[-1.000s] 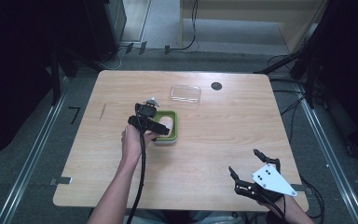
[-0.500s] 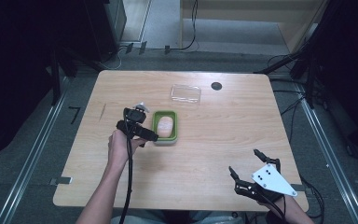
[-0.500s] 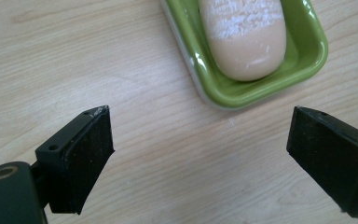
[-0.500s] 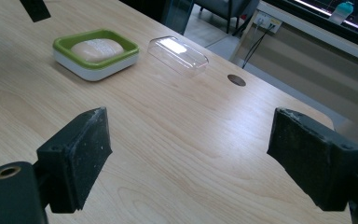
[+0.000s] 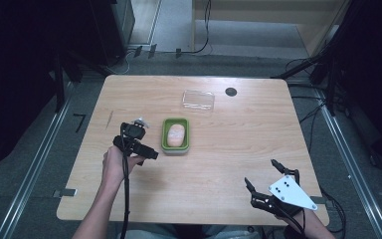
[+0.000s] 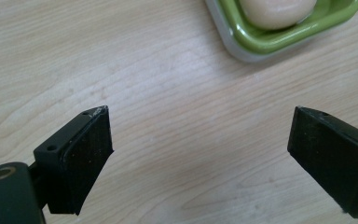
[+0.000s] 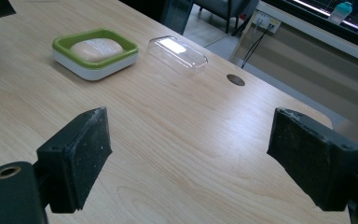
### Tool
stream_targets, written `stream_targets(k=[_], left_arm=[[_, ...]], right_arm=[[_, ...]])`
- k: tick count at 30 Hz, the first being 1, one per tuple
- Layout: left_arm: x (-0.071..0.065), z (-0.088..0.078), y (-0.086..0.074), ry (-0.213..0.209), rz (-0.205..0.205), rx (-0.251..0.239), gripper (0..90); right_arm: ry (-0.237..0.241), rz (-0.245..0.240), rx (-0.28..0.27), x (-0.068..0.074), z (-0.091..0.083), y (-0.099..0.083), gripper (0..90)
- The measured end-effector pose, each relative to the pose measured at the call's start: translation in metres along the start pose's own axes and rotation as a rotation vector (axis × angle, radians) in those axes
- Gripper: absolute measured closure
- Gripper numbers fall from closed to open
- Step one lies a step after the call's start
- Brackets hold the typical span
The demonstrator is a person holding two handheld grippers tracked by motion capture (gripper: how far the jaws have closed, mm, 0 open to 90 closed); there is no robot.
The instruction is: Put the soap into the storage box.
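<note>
A green soap dish (image 5: 184, 122) with a white base stands near the table's middle, and a pale bar of soap (image 5: 175, 134) lies in it. My left gripper (image 5: 145, 142) hangs just left of the dish, open and holding nothing. In the left gripper view its wide-apart jaws (image 6: 200, 140) frame bare wood, with the dish (image 6: 279, 42) and the soap (image 6: 275, 9) at the upper right. My right gripper (image 5: 260, 173) rests open near the front right corner, far from the dish. In the right gripper view it (image 7: 189, 144) looks across at the dish (image 7: 121, 44).
A clear plastic lid (image 5: 198, 99) lies behind and to the right of the dish, seen too in the right gripper view as a clear plastic lid (image 7: 177, 53). A dark round hole (image 5: 231, 91) sits in the tabletop beside it. Metal rails and cables run along the floor around the table.
My left gripper has drawn back from over the dish, leftward and toward the person, and the soap now shows in the dish. The right gripper has not moved.
</note>
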State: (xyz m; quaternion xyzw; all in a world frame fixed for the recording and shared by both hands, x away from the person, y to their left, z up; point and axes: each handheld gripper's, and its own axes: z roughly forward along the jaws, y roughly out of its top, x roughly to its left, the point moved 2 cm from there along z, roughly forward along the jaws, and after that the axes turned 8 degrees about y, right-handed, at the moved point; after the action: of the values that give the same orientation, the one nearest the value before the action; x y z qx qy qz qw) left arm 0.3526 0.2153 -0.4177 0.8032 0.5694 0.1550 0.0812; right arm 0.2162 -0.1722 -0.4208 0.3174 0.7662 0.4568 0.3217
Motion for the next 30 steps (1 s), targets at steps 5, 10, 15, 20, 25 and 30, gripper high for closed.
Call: stream_targets(k=[5,10,15,20,25,30], left_arm=[[0.005,0.001,-0.011,0.014,0.004,0.015,7.2],[0.01,0.002,-0.023,0.02,-0.001,0.028,7.3],[0.015,0.005,-0.034,0.024,-0.005,0.049,7.3],[0.017,0.012,-0.044,0.023,-0.004,0.071,7.3],[0.018,0.017,-0.053,0.02,-0.005,0.081,7.3],[0.017,0.023,-0.061,0.006,0.005,0.106,7.3]], right_arm=[[-0.001,0.001,0.001,0.0,0.0,0.0,13.1],[-0.001,0.0,0.001,0.0,0.0,0.0,13.1],[-0.001,-0.003,0.0,0.0,0.0,0.0,13.1],[0.001,-0.004,0.002,0.001,0.0,0.0,13.1],[0.0,-0.004,0.001,0.0,0.0,0.0,13.1],[0.0,-0.003,-0.001,0.0,-0.001,0.0,13.1]])
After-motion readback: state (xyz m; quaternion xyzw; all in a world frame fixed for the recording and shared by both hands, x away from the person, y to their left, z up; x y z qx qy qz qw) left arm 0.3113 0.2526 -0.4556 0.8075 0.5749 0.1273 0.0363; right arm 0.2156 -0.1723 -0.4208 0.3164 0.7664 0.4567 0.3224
